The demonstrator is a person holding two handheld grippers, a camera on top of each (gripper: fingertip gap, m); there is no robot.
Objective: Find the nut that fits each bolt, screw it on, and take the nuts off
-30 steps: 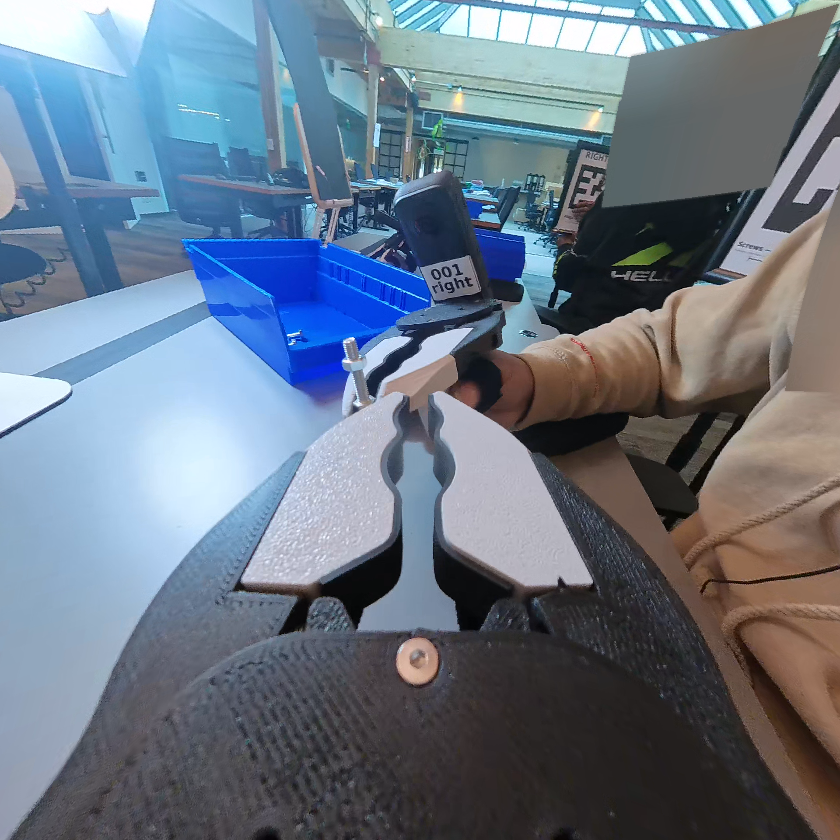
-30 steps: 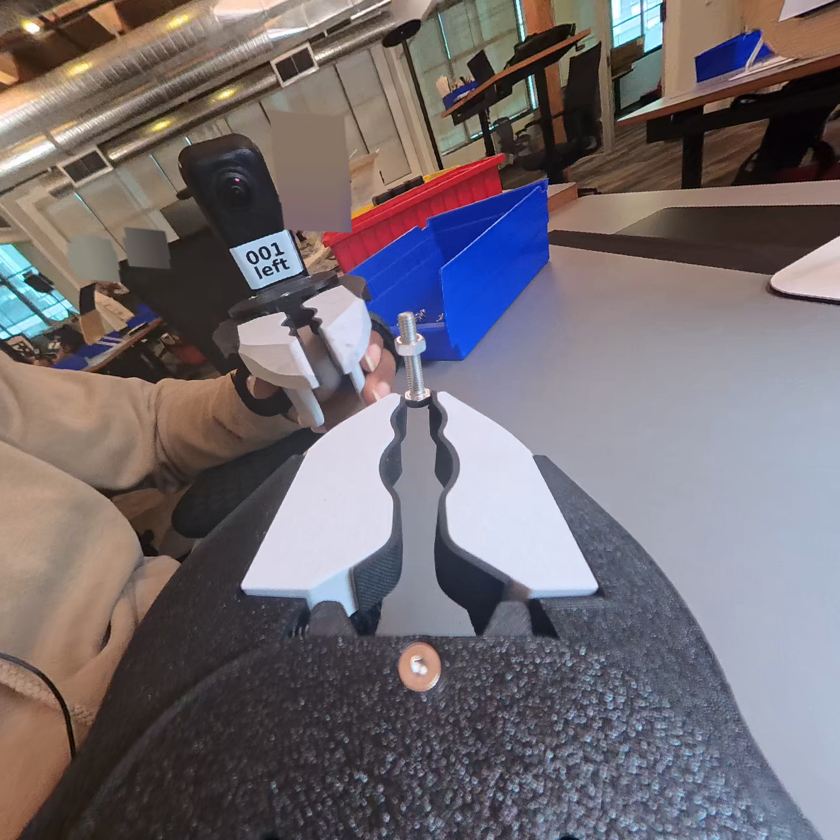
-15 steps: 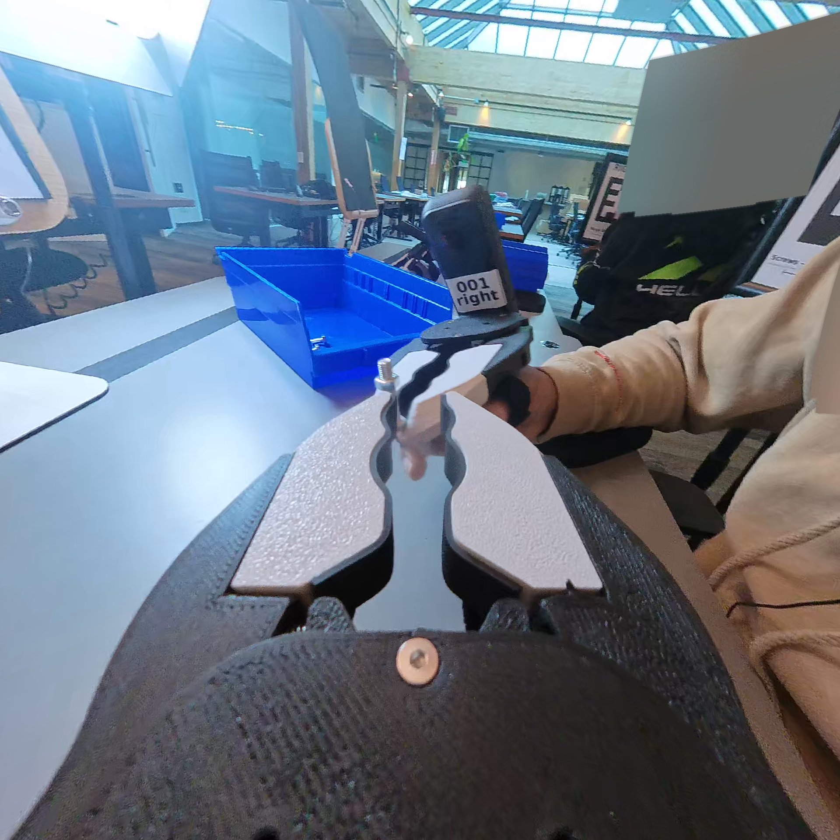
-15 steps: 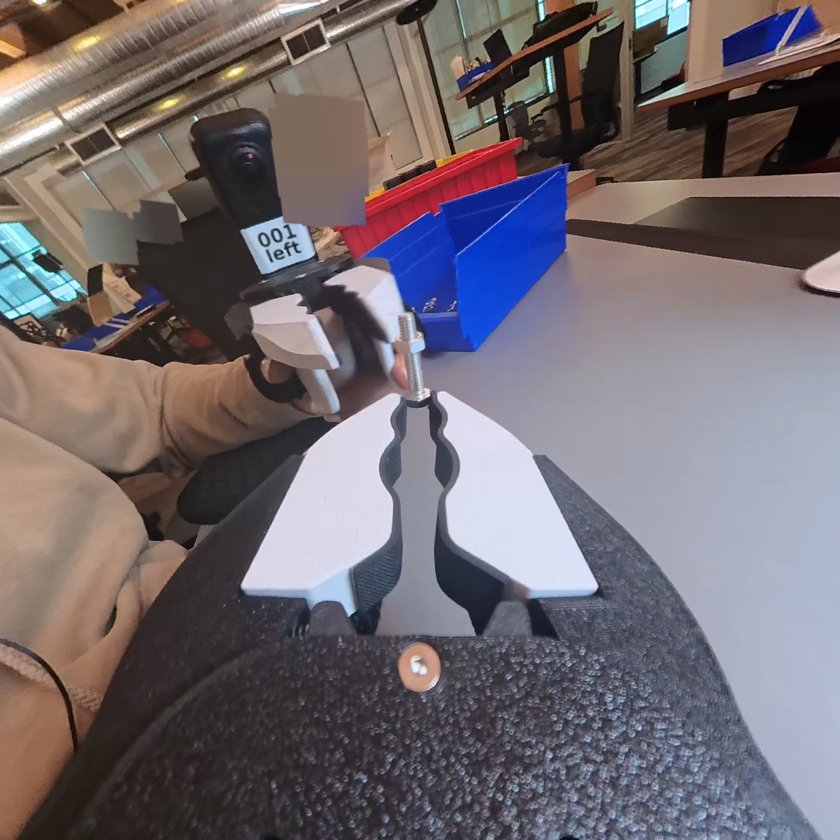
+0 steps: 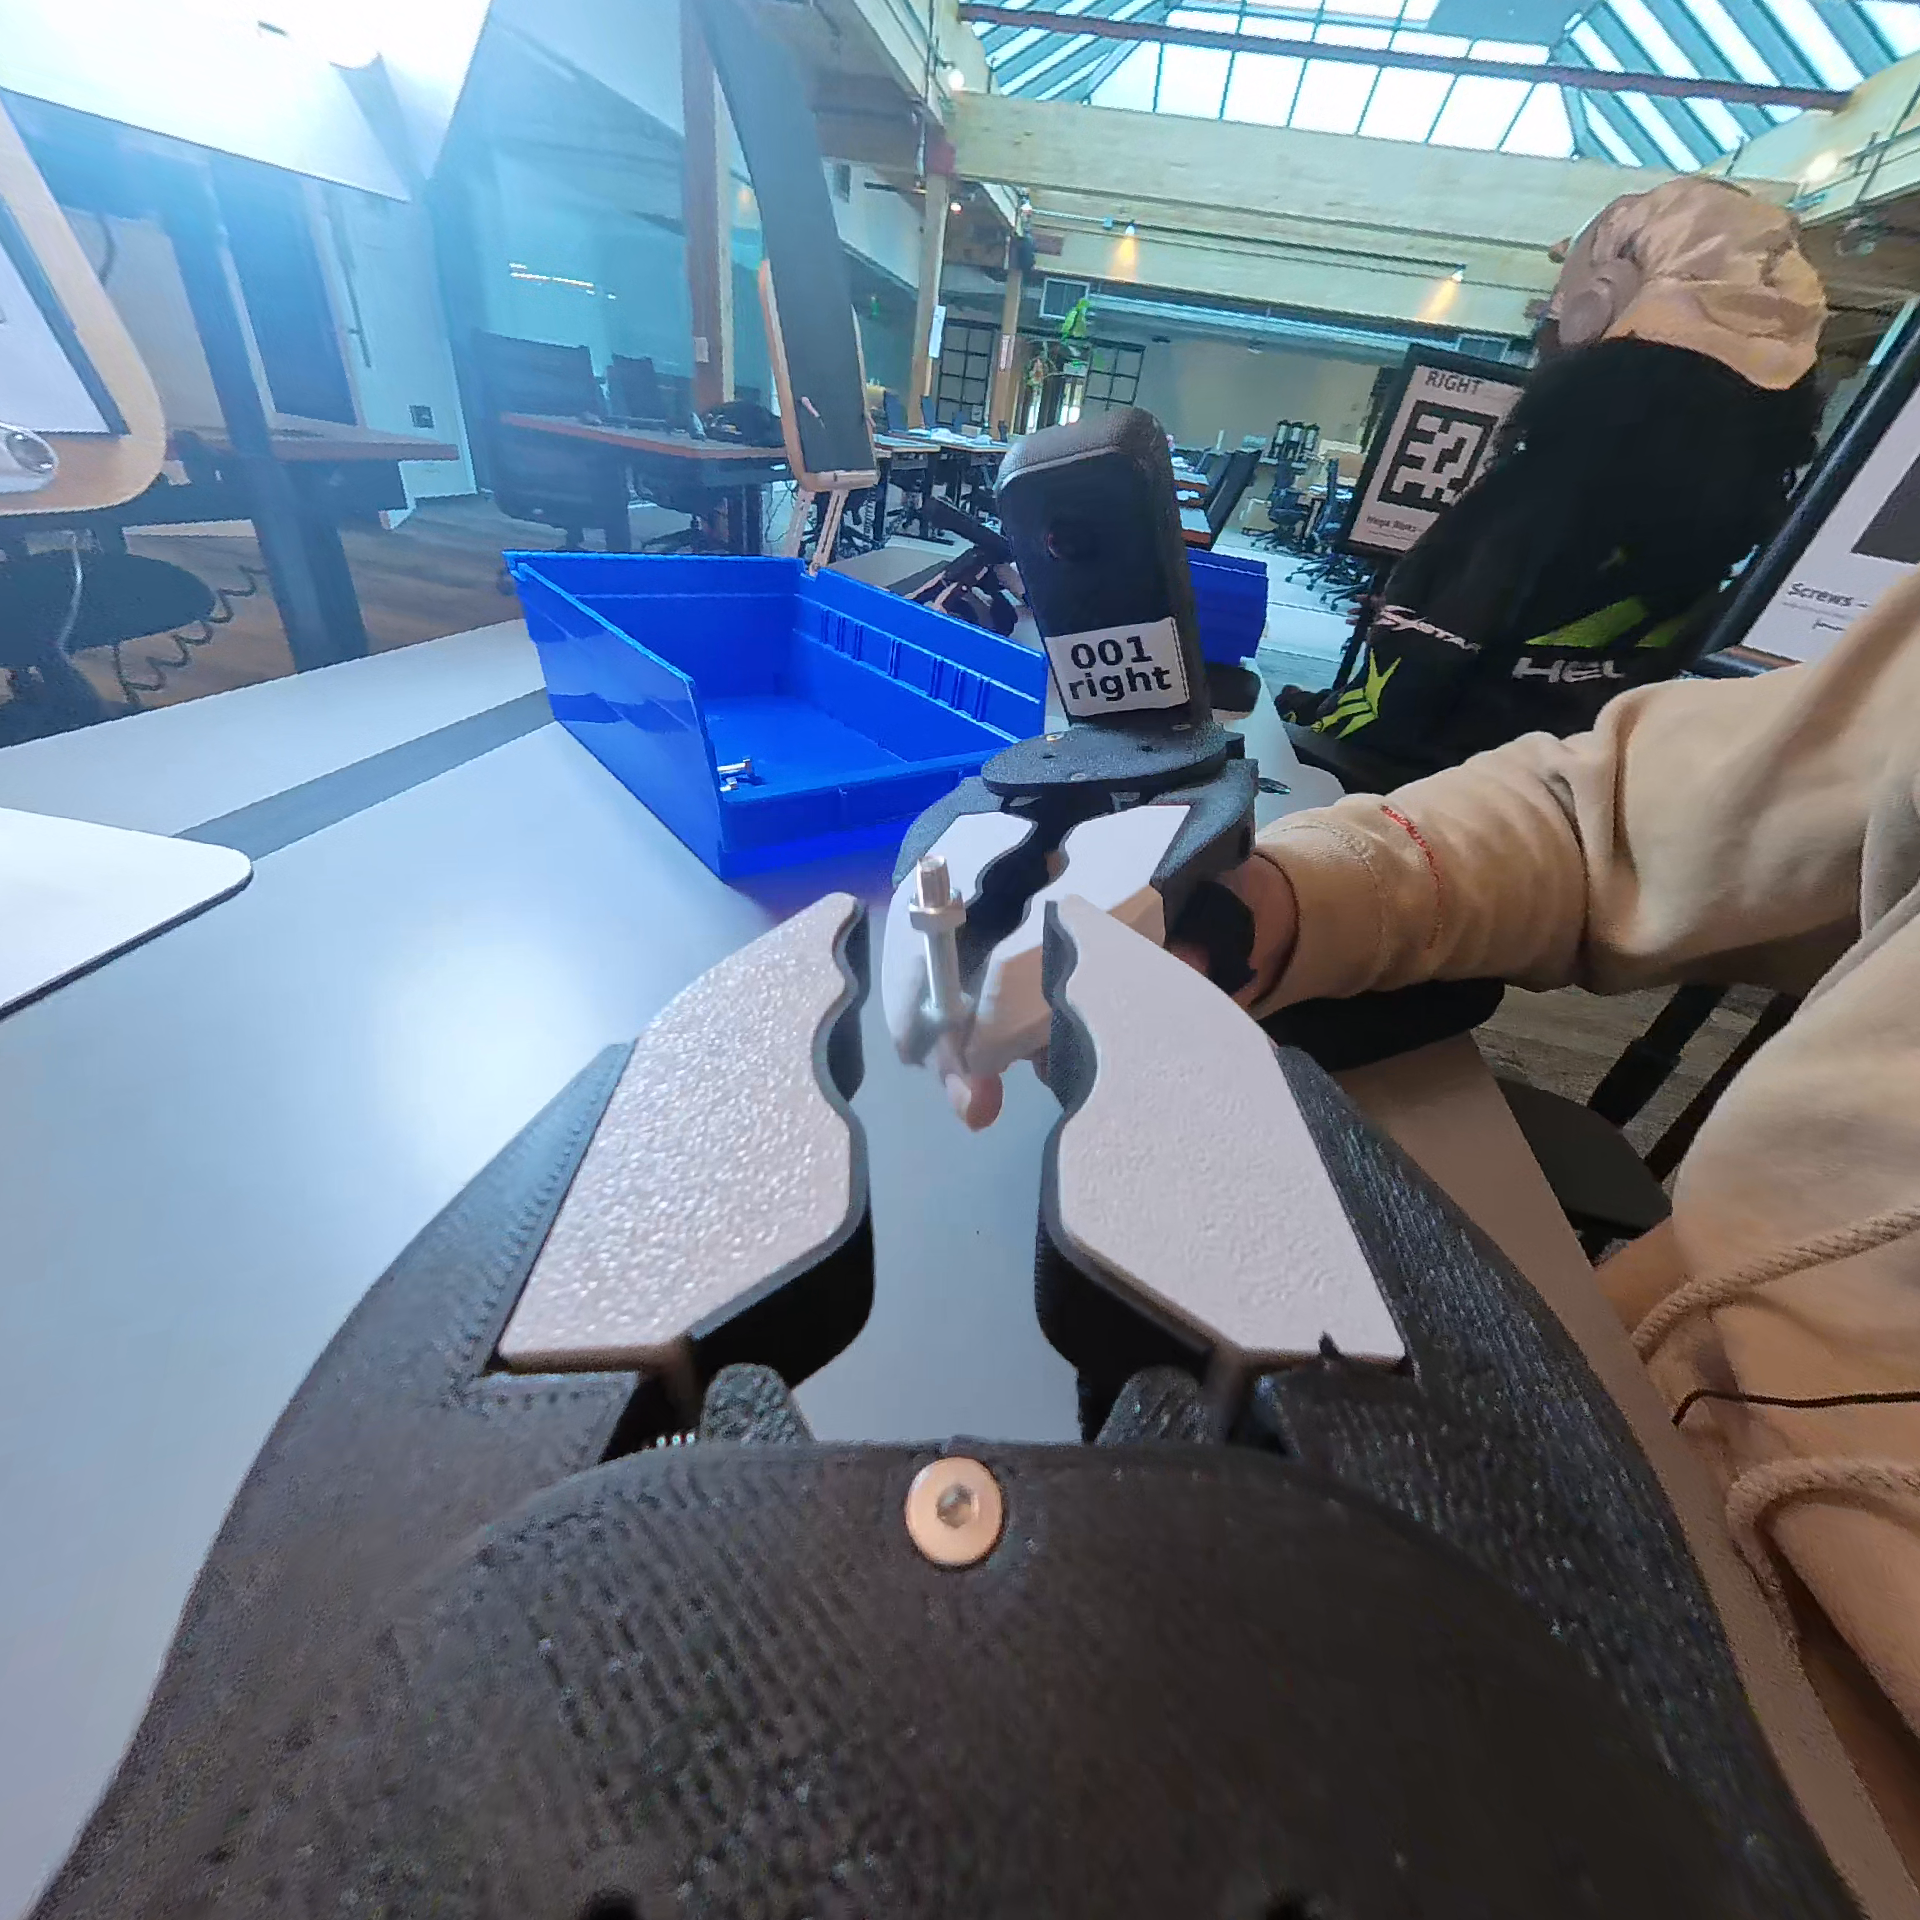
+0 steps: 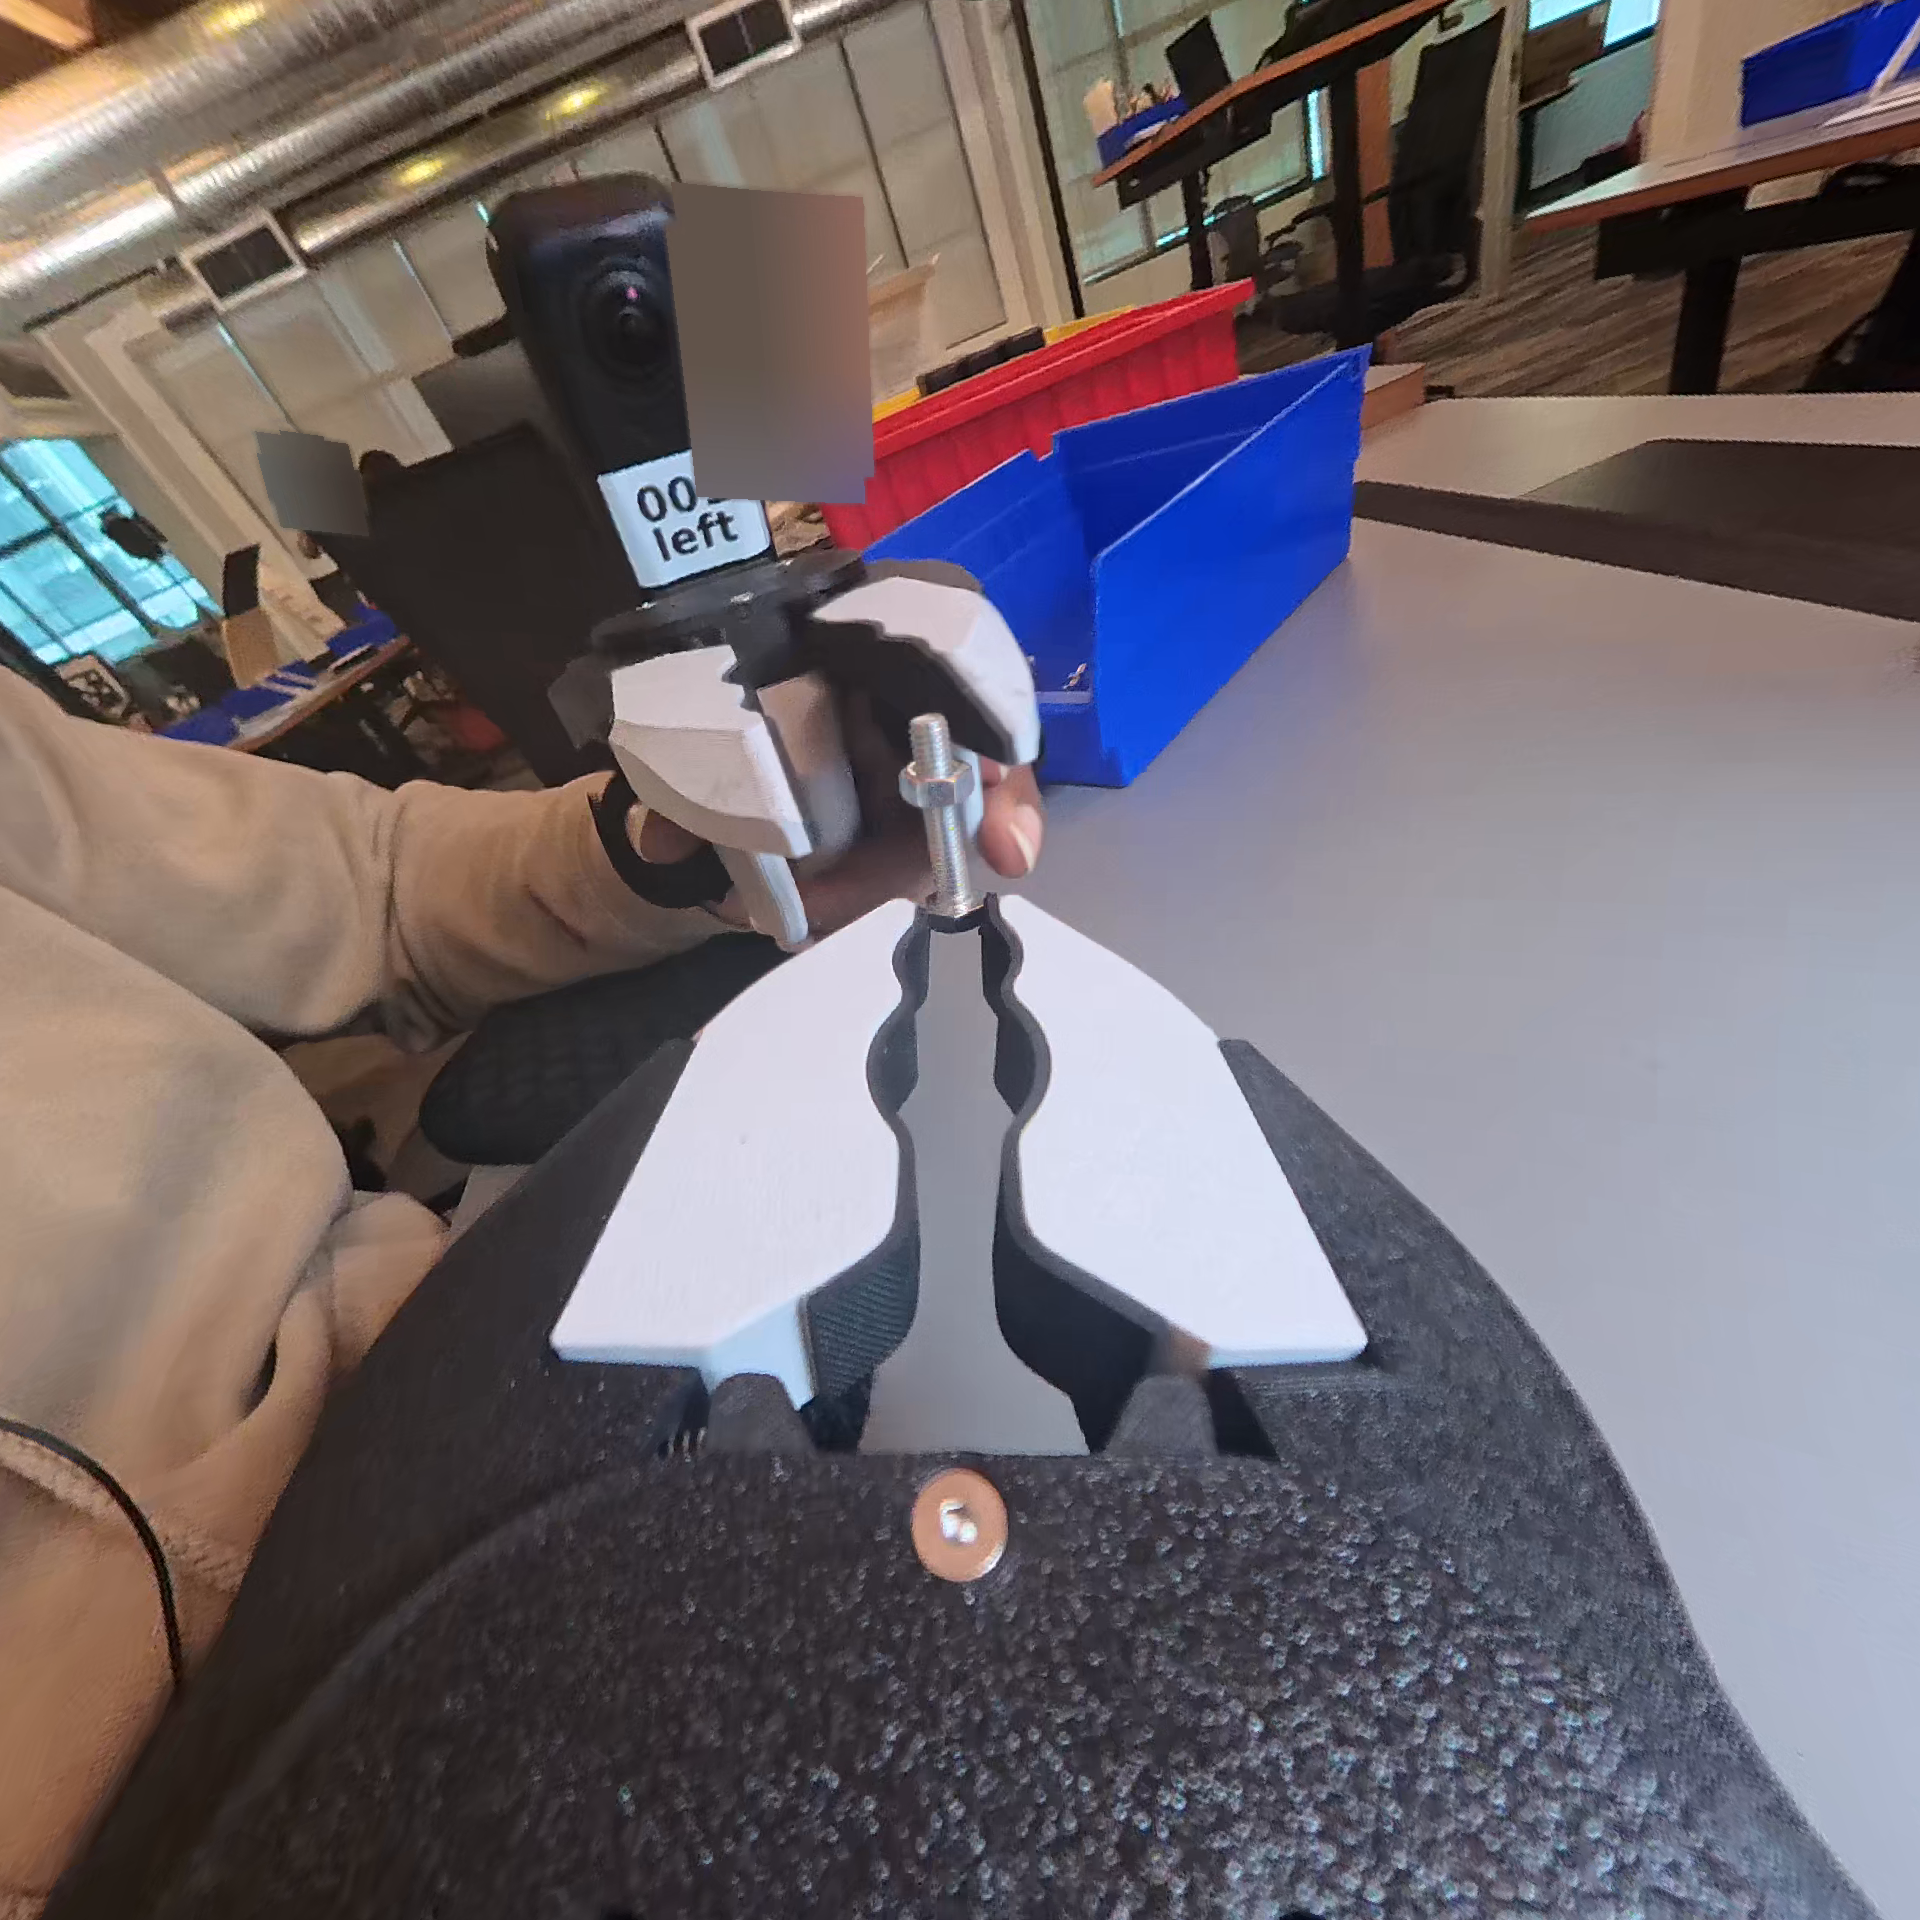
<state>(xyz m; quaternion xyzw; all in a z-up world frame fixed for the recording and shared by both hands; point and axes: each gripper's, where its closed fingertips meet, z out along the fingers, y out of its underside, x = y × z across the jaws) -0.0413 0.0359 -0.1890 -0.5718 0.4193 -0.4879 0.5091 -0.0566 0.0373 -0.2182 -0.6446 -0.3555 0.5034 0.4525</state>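
Right gripper (image 6: pixel 954 920) clamped on head end of bolt (image 6: pixel 943 821), shank upright, hex nut (image 6: pixel 936 781) threaded on near the top, a few threads showing above. Left gripper (image 5: pixel 951 1013) with fingers apart, bracketing the bolt from the opposite side, not touching the nut as far as can be told. Held above grey desk (image 5: pixel 312 1039), just near of blue bin (image 5: pixel 769 707); one loose fastener (image 5: pixel 740 771) lying in that bin. Red bin (image 6: pixel 1049 410) behind the blue one in right wrist view. Judgement: small steel parts, light, rigid, not fragile, but smooth and slippery against hard plastic fingertips. Best hold for the nut: across two opposite flats, squarely, fingertips level with it. Threaded shank offers poor purchase; risk of nut skidding or bolt twisting in the right gripper's clamp.
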